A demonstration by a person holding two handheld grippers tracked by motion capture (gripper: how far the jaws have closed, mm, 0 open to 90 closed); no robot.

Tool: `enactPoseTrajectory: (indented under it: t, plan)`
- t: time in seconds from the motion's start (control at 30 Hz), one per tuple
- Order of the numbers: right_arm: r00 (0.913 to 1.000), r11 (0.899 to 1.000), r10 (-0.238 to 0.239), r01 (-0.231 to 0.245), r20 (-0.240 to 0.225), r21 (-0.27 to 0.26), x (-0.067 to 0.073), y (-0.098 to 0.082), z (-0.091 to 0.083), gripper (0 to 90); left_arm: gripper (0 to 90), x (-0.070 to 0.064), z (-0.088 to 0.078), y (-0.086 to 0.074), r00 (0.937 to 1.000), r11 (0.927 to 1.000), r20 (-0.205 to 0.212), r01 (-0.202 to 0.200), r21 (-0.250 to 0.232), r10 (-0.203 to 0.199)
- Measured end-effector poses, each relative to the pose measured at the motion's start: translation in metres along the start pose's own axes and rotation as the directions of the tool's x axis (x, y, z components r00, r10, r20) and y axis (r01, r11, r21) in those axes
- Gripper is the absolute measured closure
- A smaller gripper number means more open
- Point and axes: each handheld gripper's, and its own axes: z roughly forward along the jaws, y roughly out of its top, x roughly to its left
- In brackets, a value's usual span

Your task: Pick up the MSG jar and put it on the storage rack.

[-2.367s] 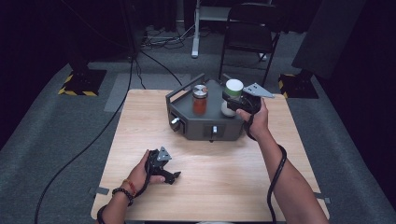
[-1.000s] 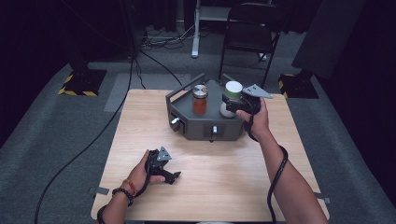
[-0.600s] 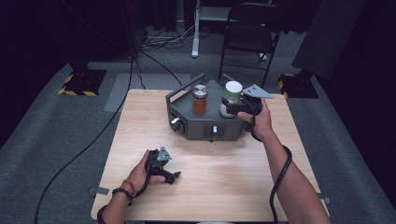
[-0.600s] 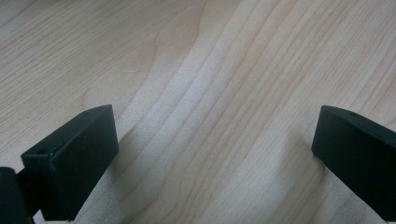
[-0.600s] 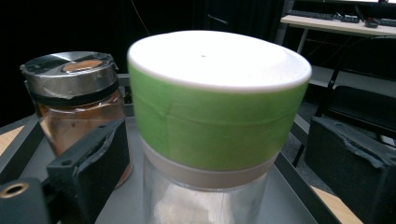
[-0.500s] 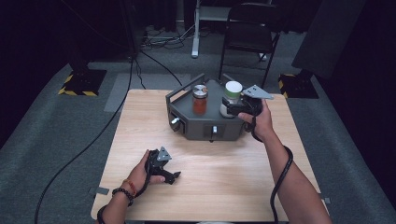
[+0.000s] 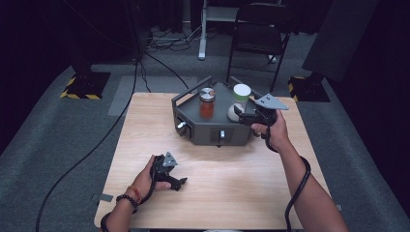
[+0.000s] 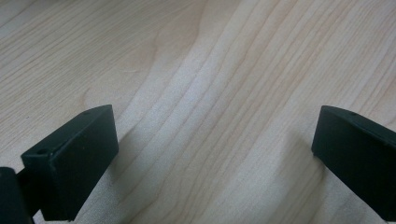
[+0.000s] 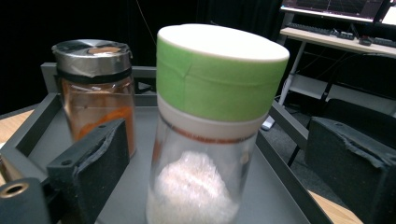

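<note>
Dark grey carpeted floor (image 7: 58, 130) surrounds the light wooden surface (image 7: 232, 188); a black folding metal chair (image 7: 258, 29) stands beyond it in dim light.

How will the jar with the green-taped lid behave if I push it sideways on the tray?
The jar with the green-taped lid is tall and narrow with a broad lid, so a high push may tip it. Its white grains sit low, which probably steadies it somewhat. The clear smooth wall looks rigid and possibly slippery, and the grey tray looks smooth, so a low push would likely slide it.
</note>
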Motion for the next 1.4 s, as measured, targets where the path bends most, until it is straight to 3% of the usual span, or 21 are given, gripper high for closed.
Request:
enactPoseTrajectory:
  t: [0.17,0.6,1.2,1.4]
  plan:
    - [0.9999,1.000,0.000,-0.001,-0.013,-0.008,0.000,-0.006,-0.008,6.2,0.2,0.000,0.000,0.000,1.0000,1.0000,0.000,0.000,0.000,0.000]
    - [0.9971,0.999,-0.051,0.051,-0.056,0.000,0.005,-0.018,-0.026,5.6,0.2,0.000,0.000,0.000,1.0000,1.0000,0.000,0.000,0.000,0.000]
    - [0.9828,0.990,-0.137,0.141,-0.123,0.022,0.018,-0.038,-0.047,5.6,0.2,0.000,0.000,0.000,1.0000,1.0000,-0.001,-0.001,0.000,0.001]
    - [0.9817,0.990,-0.127,0.133,-0.141,0.034,0.022,-0.047,-0.054,5.6,0.2,0.000,0.000,0.000,1.0000,1.0000,0.000,0.000,0.000,0.000]
